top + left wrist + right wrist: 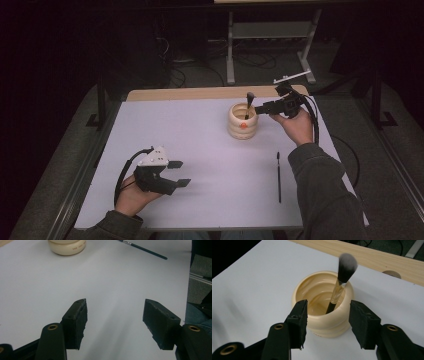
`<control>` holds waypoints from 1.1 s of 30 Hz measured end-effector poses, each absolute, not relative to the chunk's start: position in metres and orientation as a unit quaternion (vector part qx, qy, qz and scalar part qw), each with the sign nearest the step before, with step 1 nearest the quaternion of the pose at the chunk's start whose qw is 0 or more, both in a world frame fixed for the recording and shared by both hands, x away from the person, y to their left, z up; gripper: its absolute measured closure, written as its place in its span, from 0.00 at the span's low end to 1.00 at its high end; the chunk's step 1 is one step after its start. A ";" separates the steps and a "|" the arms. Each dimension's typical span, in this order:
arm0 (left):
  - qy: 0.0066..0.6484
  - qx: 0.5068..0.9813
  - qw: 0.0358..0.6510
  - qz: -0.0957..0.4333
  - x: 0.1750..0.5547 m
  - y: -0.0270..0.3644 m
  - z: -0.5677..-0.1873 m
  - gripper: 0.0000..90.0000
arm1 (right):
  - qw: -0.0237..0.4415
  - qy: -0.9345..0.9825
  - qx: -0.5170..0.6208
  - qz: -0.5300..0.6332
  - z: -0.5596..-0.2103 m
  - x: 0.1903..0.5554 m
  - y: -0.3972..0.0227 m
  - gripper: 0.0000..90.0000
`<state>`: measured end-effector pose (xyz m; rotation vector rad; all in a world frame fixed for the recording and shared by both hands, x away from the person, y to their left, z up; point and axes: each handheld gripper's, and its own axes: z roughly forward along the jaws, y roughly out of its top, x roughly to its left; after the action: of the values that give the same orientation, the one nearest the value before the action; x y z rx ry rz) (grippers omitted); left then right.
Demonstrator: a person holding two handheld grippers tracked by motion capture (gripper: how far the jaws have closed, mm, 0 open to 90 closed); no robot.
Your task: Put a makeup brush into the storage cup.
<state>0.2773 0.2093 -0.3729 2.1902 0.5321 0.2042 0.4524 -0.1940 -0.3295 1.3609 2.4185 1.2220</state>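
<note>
The makeup brush [342, 282] stands in the cream ribbed pot [322, 315] at the far-right of the bench [200, 150], handle down, bristles up, long axis near upright w/ a slight lean onto the rim. Your right tool [327, 322] hangs just beside the pot, jaws apart and off the brush, so drop-in looks done. Next, prob. the thin brush [278, 175] lying flat front-right, long axis front-to-back: come low, jaws across the handle; left tool [179, 173] sits open, holding nothing.
</note>
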 end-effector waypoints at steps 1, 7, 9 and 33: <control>0.211 0.876 0.425 0.083 0.278 0.210 -0.373 0.40 | 0.053 0.796 0.447 0.403 -0.329 0.451 -0.195 0.52; 0.214 0.875 0.427 0.083 0.277 0.211 -0.372 0.40 | 0.059 0.797 0.444 0.405 -0.326 0.440 -0.196 0.49; 0.213 0.875 0.426 0.084 0.277 0.211 -0.372 0.40 | 0.058 0.798 0.441 0.407 -0.327 0.438 -0.196 0.49; 0.216 0.875 0.426 0.082 0.278 0.212 -0.372 0.39 | 0.059 0.798 0.442 0.406 -0.329 0.419 -0.205 0.41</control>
<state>0.2777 0.2116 -0.3721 2.1860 0.5391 0.2051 0.4187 -0.2052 -0.3287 1.3377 2.4172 1.2293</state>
